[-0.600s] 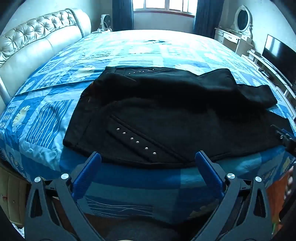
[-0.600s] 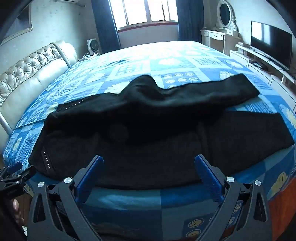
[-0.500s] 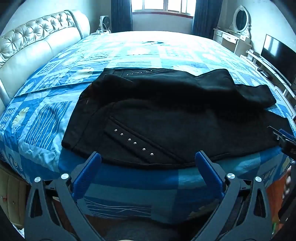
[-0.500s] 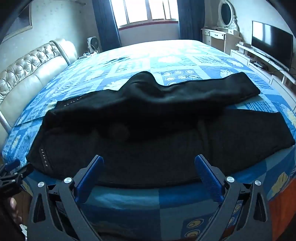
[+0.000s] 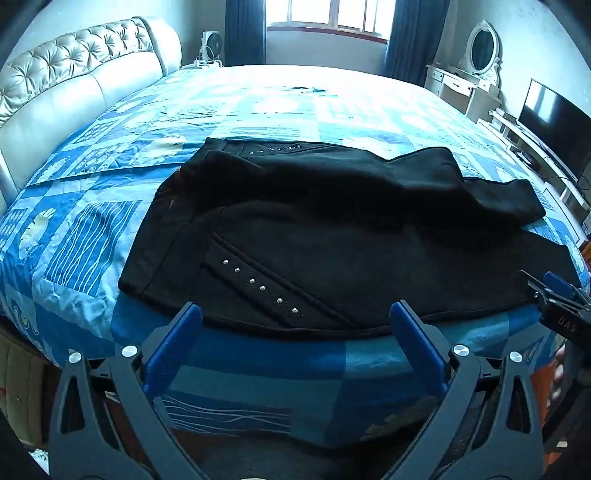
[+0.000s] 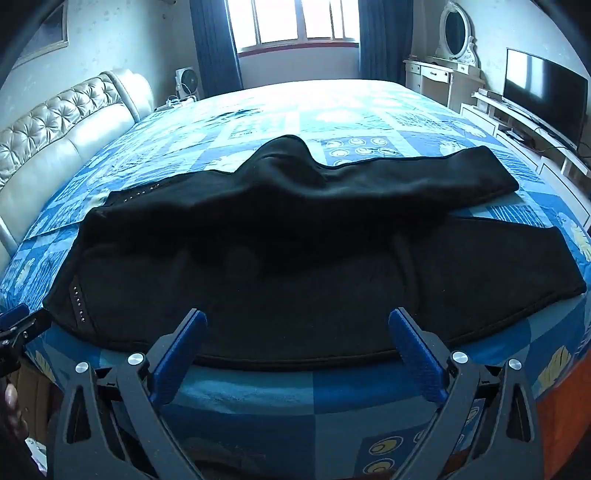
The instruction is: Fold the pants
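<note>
Black pants [image 5: 332, 236] with silver studs lie spread on the blue patterned bed, waistband to the left, one leg folded loosely over the other; they also show in the right wrist view [image 6: 295, 251]. My left gripper [image 5: 295, 325] is open and empty, just off the near bed edge by the studded hip. My right gripper [image 6: 297, 332] is open and empty at the near edge by the leg's middle. The right gripper shows at the right edge of the left wrist view [image 5: 561, 306]; the left one shows at the left edge of the right wrist view [image 6: 18, 328].
The blue quilted bed [image 5: 295, 99] has a padded cream headboard [image 5: 74, 81] on the left. A white dresser with a mirror [image 6: 443, 77] and a TV [image 6: 543, 96] stand along the right wall. A window [image 6: 295, 22] is at the far end.
Both grippers have drawn back slightly and risen a little; the pants appear a bit farther and lie unmoved. Both stay open.
</note>
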Motion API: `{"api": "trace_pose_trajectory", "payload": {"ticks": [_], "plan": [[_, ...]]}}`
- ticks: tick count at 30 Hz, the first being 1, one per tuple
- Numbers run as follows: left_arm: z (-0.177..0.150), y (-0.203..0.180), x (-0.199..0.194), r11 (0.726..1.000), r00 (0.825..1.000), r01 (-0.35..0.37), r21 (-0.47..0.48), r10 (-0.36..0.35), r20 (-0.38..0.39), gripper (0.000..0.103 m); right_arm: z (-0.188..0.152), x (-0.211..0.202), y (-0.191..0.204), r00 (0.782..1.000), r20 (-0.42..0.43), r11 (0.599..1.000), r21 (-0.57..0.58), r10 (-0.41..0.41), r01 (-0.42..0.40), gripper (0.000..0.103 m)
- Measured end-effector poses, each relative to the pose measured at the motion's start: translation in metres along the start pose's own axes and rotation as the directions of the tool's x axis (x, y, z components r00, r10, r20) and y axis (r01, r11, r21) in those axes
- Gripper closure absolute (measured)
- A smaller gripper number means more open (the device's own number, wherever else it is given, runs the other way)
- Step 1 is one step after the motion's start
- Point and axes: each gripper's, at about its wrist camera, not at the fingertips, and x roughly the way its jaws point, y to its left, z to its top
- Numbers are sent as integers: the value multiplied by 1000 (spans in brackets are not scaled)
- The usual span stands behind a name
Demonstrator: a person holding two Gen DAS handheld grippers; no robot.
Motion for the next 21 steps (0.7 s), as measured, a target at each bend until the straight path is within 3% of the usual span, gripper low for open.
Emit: {"api": "trace_pose_trajectory", "payload": {"ticks": [21], "plan": [[-3,-7,-2,1000,1000,-10,27,9,16,2,-4,6,1,1000,-12,1000,3,-3,3,5]]}}
